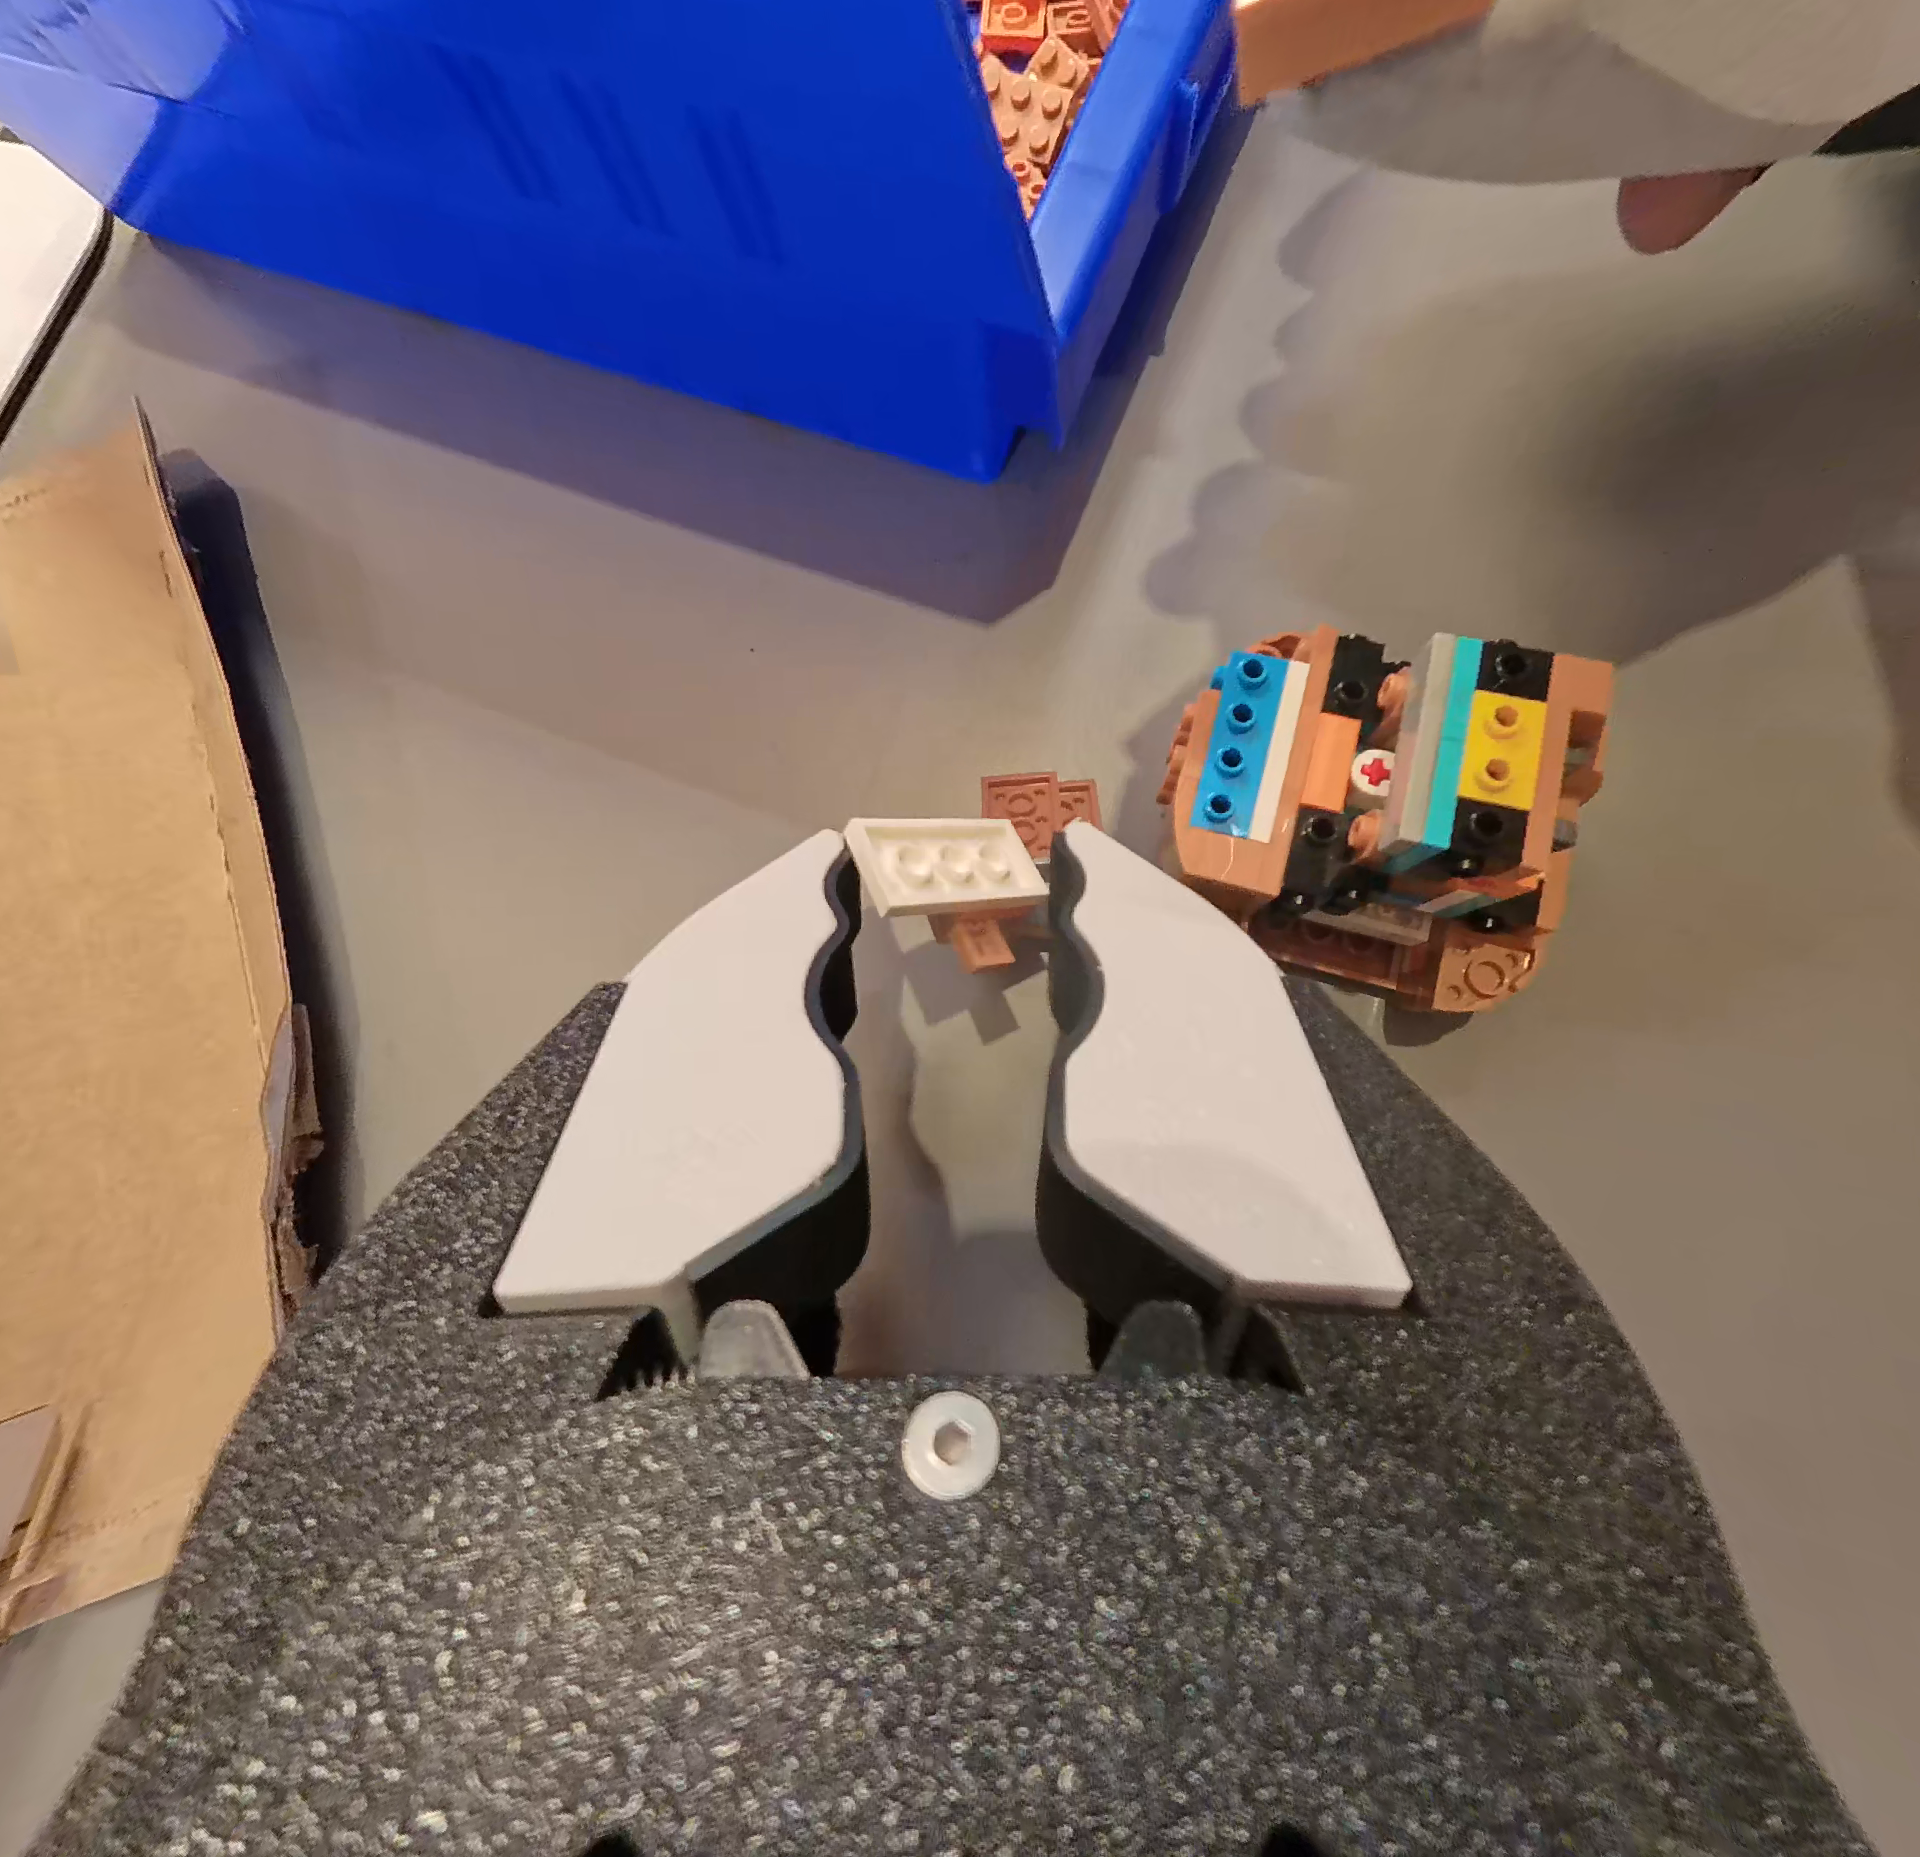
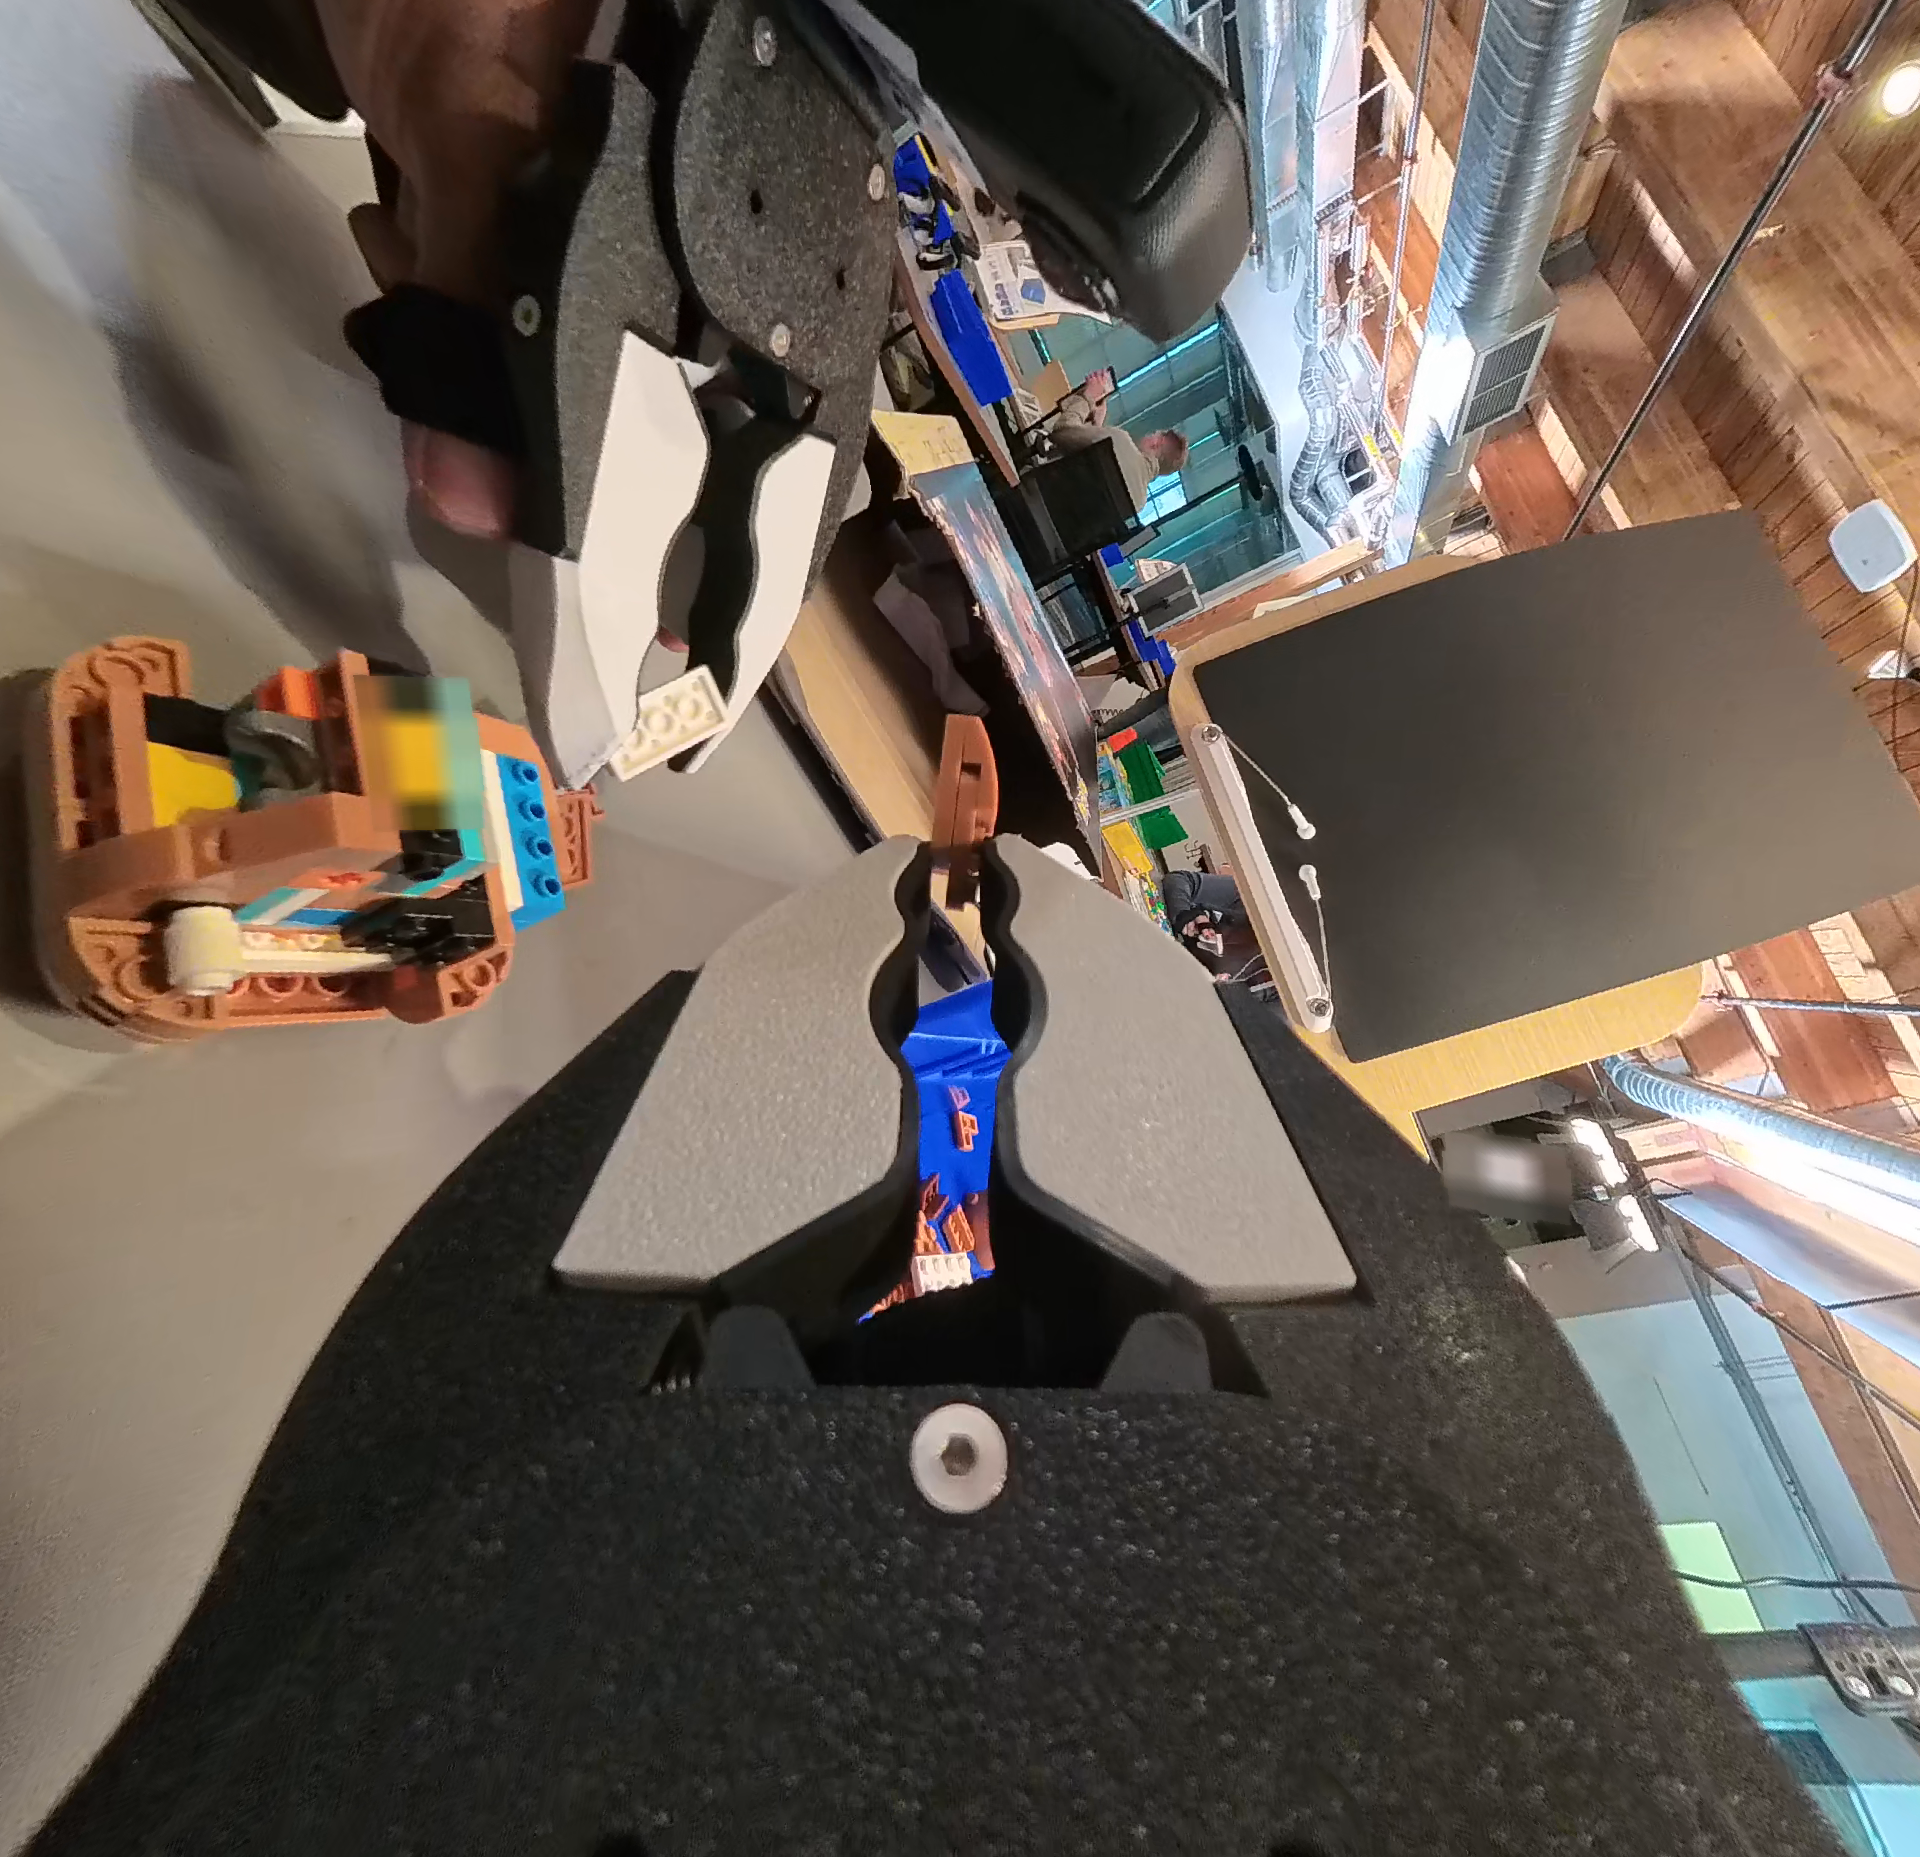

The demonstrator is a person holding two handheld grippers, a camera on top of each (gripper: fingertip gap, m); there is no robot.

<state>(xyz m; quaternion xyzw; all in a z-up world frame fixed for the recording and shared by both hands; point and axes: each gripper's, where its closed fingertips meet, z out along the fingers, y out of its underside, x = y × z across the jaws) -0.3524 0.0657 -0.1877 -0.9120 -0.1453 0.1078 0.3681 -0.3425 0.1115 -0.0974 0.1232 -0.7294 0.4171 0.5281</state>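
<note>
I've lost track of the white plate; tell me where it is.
The white plate is clamped at the left gripper tip, just left of the brick model on the grey table.

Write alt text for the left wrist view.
The left gripper pinches a white studded plate between its tips above a grey table. A multicoloured brick model lies just to its right, with small brown pieces beside it. A blue bin of brown bricks stands behind, and cardboard lies left.

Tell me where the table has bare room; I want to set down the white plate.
Bare grey table lies between the blue bin, the cardboard and the left gripper. It is crowded rightward: loose brown pieces and the brick model.
</note>
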